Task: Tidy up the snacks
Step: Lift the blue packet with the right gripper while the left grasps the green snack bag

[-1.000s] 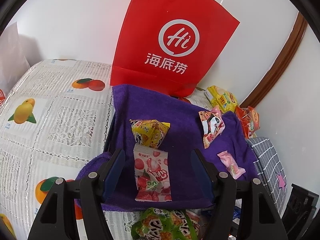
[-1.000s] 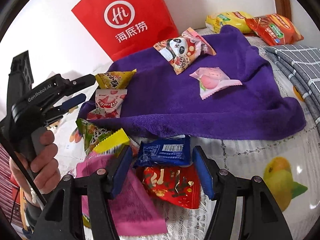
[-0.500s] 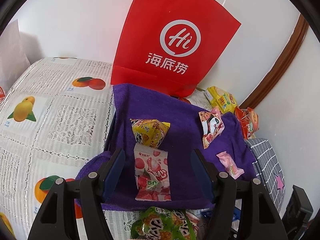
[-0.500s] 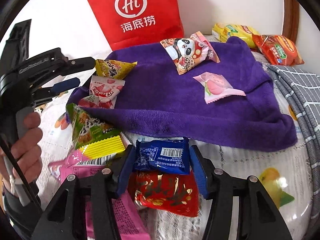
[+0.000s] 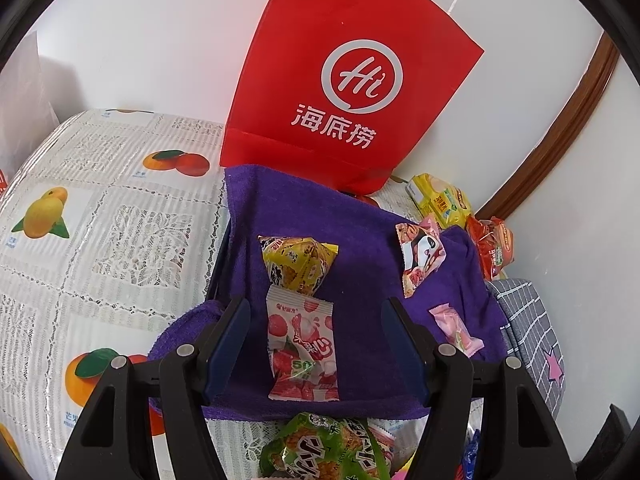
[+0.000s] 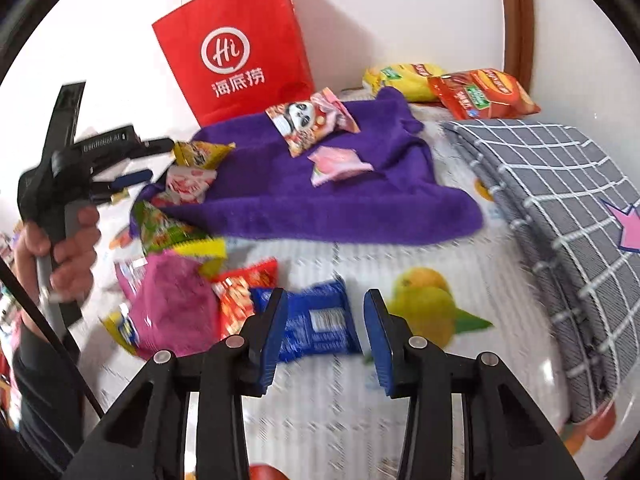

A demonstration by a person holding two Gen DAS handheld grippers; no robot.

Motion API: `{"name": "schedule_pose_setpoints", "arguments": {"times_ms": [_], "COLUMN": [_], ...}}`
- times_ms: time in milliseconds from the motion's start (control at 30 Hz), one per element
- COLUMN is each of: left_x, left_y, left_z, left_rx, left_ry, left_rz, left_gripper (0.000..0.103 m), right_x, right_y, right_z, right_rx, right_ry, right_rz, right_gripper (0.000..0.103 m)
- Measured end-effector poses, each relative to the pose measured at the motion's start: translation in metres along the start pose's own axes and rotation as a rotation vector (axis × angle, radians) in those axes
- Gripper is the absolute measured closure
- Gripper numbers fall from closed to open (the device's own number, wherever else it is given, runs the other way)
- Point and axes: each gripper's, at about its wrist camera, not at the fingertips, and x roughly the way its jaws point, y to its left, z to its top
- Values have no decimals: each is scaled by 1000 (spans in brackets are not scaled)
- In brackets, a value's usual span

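My right gripper (image 6: pixel 325 298) is shut on a blue snack packet (image 6: pixel 316 324), just above the fruit-print tablecloth (image 6: pixel 400 420) and to the right of the snack pile. My left gripper (image 5: pixel 316 308) stands open over the purple towel (image 5: pixel 360 220), with a strawberry packet (image 5: pixel 300 344) lying between its fingers, untouched. On the towel also lie a yellow packet (image 5: pixel 298 260), a panda packet (image 5: pixel 420 256) and a small pink packet (image 5: pixel 456 328). The right wrist view shows a person's hand (image 6: pixel 68 248) holding the left gripper (image 6: pixel 146 162).
A red paper bag (image 5: pixel 348 80) stands against the wall behind the towel. A green packet (image 6: pixel 168 232), a magenta bag (image 6: pixel 172 300) and a red packet (image 6: pixel 240 292) are piled at the left. A yellow bag (image 6: pixel 404 76), a red bag (image 6: pixel 480 96) and a grey checked cushion (image 6: pixel 560 200) are at the right.
My right gripper's jaws closed on the blue packet and carried it to the right, away from the red packet and the pile. The left gripper has stayed where it was.
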Motion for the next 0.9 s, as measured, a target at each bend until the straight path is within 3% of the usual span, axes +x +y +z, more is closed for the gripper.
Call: {"name": "schedule_pose_setpoints", "arguments": {"times_ms": [100,200,300,400,600,900], "left_x": [1,1,1,2,0,-1], "left_y": [-1,-3,-6,-8,-7,-8], "left_z": [-1,-1,-2,-2,-1,-1], "left_rx": [4,12,24,29,25,28], "left_ry": [3,4,6,10,11,13], "left_rz": [3,3,2,0,-7,-10], "left_gripper": [37,37,37,37,37,37], "right_x": [4,3,2,13,30,41], "right_y": [0,5,17,23,5,11], "right_z": [-7,-11,-12,-11,-9,0], "right_rx": [-21,-41,-96,-122,-29,-74], "right_ry": [21,21,-11,6,20,23], "right_rz": [-44,16,23,24,21,-38], "right_gripper": [62,51,39,38,37,34]}}
